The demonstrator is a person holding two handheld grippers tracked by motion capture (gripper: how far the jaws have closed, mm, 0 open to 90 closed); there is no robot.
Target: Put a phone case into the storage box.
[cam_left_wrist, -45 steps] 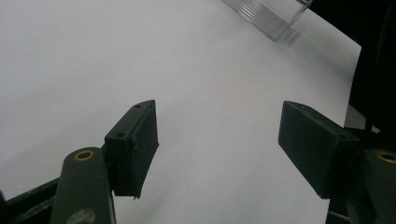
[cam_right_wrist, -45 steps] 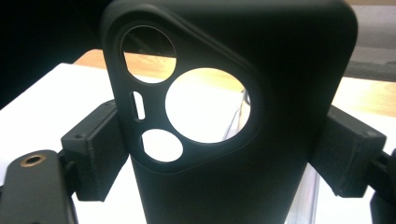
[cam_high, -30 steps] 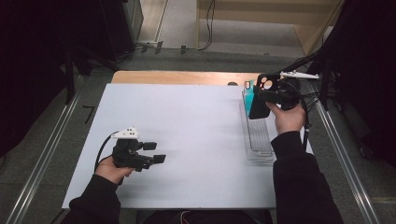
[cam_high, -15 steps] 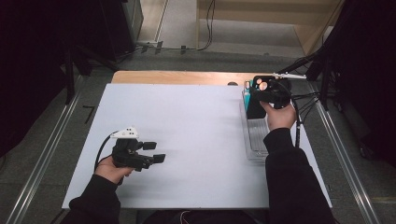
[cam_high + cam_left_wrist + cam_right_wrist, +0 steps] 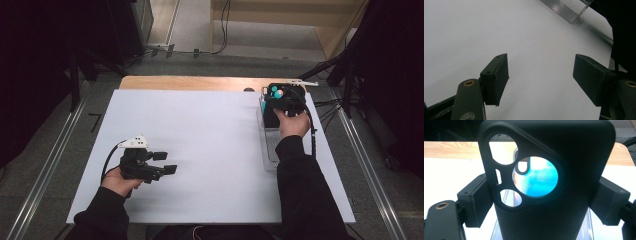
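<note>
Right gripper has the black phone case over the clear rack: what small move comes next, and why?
Probably lift the case straight up, clear of the rack. The right gripper has both jaws pressed on its sides, and it stands upright at the rack's far end.

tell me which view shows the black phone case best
The right gripper view: the black phone case stands upright and close between the right gripper jaws, its camera cutouts plain. In the high view the case is a small dark shape under the hand, above the clear rack. The left gripper view looks at white table.
</note>
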